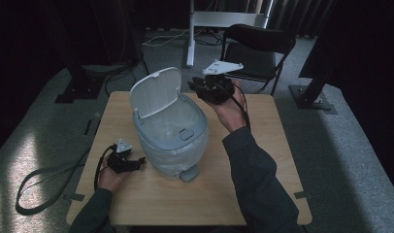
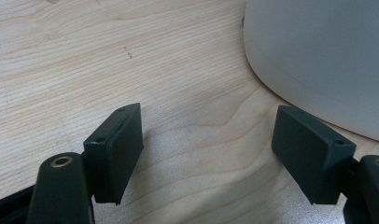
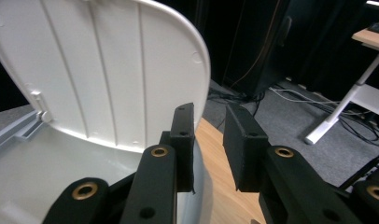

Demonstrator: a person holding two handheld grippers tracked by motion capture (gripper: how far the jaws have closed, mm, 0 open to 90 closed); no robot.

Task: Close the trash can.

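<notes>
Down at the near edge of the high view, the left gripper (image 1: 135,161) is being parked on the wooden table (image 1: 263,160), jaws spread and empty, just beside the lower wall of the white pedal bin (image 1: 173,138) that's sitting mid-table; the bin's lid (image 1: 155,91) is being left tipped up and back, and a grey pedal (image 1: 190,173) is poking out at the front. Farther back, the right gripper (image 1: 197,87) is being held up near the lid's right edge. In the left gripper view, bare tabletop (image 2: 85,56) is being framed between the two wide-apart pads (image 2: 124,140), with the bin's curved wall (image 2: 327,60) close by the right-hand one, so nothing is being gripped there. In the right gripper view, the jaws are standing fairly close together but unclenched, nothing between them, and the ribbed underside of the lid (image 3: 99,70) is sitting right next to the left pad (image 3: 183,140); whether it's actually being touched can't be told. So it looks like the lid step is being worked on, probably shutting it. Next up, the lid's edge would need to be caught or nudged forward, with the bin steadied.
</notes>
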